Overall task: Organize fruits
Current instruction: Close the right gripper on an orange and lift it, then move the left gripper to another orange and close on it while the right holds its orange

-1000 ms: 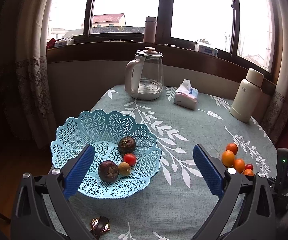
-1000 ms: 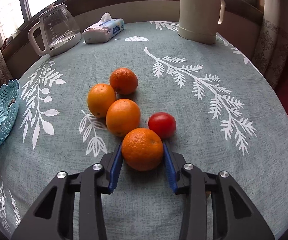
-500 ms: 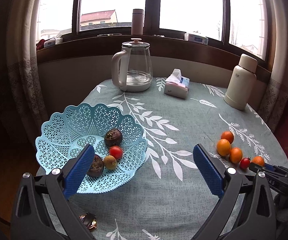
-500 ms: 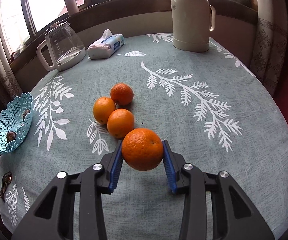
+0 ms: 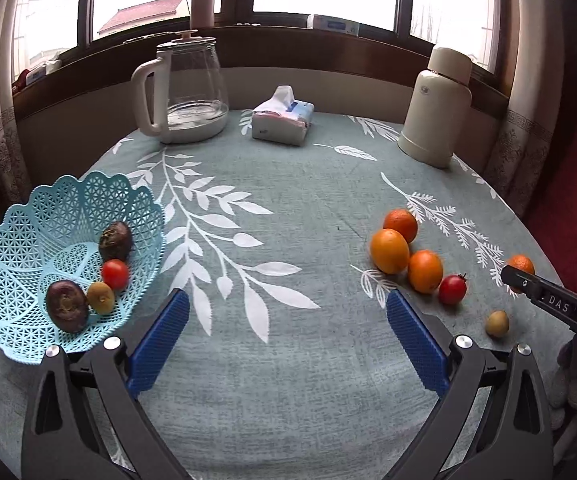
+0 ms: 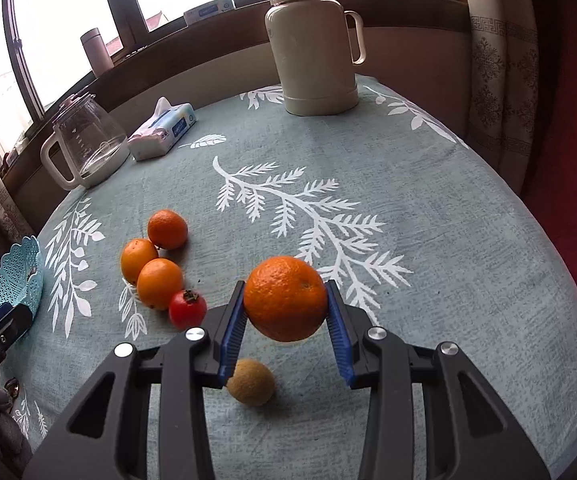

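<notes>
— What's on the left?
— A blue basket [image 5: 28, 236] at the table [image 5: 308, 208] edge, holding two dark fruits, a tomato and a small brown one. The left gripper [image 5: 288, 332] hangs beside it, fingers spread, empty.
— And rightward?
— Three oranges [image 6: 156, 256] and a tomato [image 6: 187, 309] clustered on the cloth. The right gripper [image 6: 286, 320] pinches an orange [image 6: 284, 298] above the table, over a small brown fruit [image 6: 251, 382].

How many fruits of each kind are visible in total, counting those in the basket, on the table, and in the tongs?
Oranges: 4, one held in the right tongs, three on the table
Red tomatoes: 2
Small yellow-brown fruits: 2
Dark purple fruits: 2, in the basket
Total: 10
</notes>
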### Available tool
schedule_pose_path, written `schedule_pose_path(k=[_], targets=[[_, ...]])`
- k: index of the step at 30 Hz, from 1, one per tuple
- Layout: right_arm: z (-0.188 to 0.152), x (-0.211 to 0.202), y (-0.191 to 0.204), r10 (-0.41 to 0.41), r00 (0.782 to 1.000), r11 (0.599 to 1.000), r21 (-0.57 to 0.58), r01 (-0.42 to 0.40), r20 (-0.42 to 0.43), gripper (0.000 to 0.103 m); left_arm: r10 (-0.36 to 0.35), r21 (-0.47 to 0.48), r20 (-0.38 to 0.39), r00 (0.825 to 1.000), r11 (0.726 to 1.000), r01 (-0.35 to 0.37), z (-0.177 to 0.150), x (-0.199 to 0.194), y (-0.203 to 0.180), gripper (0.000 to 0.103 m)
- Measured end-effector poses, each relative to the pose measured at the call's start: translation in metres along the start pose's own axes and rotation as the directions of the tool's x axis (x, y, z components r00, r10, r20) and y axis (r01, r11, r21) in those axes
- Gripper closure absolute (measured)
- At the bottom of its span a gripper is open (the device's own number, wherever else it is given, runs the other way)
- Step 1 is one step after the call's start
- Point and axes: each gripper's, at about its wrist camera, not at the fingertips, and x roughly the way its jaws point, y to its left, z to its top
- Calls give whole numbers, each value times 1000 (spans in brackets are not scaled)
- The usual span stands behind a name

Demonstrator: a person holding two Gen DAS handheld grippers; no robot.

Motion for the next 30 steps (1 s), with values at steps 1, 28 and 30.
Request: schedule_pose_path(k=[1, 28, 30], targets=[[-1, 2, -1, 5, 1000, 1000, 1, -5, 0, 64, -16, -3, -8, 1000, 1000, 16, 3, 5, -4, 3], [-8, 8, -7, 55, 998, 998, 32, -56, 10, 64, -203, -60, -193, 960, 979, 195, 33, 117, -52, 47], [-8, 9, -8, 59, 998, 998, 34, -59, 11, 64, -186, -45, -175, 967, 982, 181, 33, 110, -48, 46]])
